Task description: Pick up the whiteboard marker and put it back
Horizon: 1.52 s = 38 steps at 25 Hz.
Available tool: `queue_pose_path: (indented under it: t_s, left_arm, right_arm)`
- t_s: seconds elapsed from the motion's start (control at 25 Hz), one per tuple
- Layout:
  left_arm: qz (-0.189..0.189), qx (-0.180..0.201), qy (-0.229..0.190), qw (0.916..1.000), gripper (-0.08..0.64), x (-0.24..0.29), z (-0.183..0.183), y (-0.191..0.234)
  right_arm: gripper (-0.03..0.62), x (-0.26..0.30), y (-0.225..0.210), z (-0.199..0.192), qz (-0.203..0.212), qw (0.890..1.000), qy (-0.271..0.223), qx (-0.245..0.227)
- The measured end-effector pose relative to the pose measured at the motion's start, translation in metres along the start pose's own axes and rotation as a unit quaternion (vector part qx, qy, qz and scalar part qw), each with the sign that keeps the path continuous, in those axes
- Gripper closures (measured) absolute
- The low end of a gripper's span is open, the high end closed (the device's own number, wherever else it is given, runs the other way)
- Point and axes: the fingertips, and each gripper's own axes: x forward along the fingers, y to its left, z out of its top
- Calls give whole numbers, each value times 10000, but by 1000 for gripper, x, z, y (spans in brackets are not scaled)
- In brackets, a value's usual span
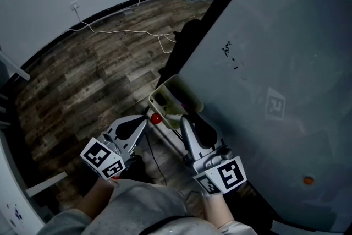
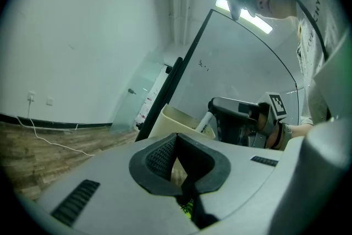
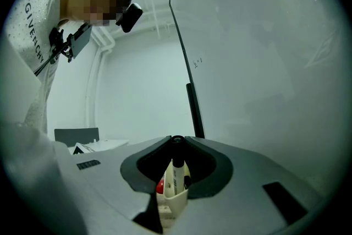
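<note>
While the right hand-held gripper sits at lower centre of the head view, its jaws are clamped on the whiteboard marker. In the right gripper view the black cap is pinched between the jaw tips, and the white barrel runs down from there into the cream holder. That holder is fixed at the dark left edge of the whiteboard, which fills the right half of the head view. In the left gripper view, right of centre, the marker's white barrel slants from the right gripper down into the holder's open top.

Just left of it in the head view, the left hand-held gripper has its jaws together at the tips with nothing between them. Its tip lies just beside a small red round thing at the holder's near corner. I cannot tell whether the two touch.

Small dark scribbles mark the board in the upper middle of the head view, and an orange dot sits at its lower right. Upper left, a white cable trails over the wooden floor
</note>
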Motion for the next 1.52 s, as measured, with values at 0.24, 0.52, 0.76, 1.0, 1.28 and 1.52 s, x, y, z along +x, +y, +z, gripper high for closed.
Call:
queue_pose_path:
  t_s: [0.24, 0.52, 0.76, 1.0, 1.28, 1.52]
  left_arm:
    - [3, -17, 26, 10000, 545, 0, -1, 4]
    - [-32, -33, 61, 10000, 546, 3, -3, 5]
    - [-43, -43, 88, 9999, 546, 5, -6, 4]
    - [-42, -50, 106, 9999, 545, 6, -8, 2]
    - [-43, -59, 121, 9999, 546, 5, -10, -1]
    - [-56, -78, 123, 9999, 545, 3, -11, -5]
  right_arm:
    - [509, 4, 0, -6, -21, 10000, 58, -11]
    - [509, 6, -1, -12, -29, 9999, 114, -13]
    - [509, 6, -2, -16, -38, 9999, 114, -30]
    - [509, 5, -1, -17, -26, 9999, 103, -124]
    - [509, 1, 3, -18, -17, 9996, 67, -256]
    - [509, -4, 12, -15, 45, 9992, -54, -402]
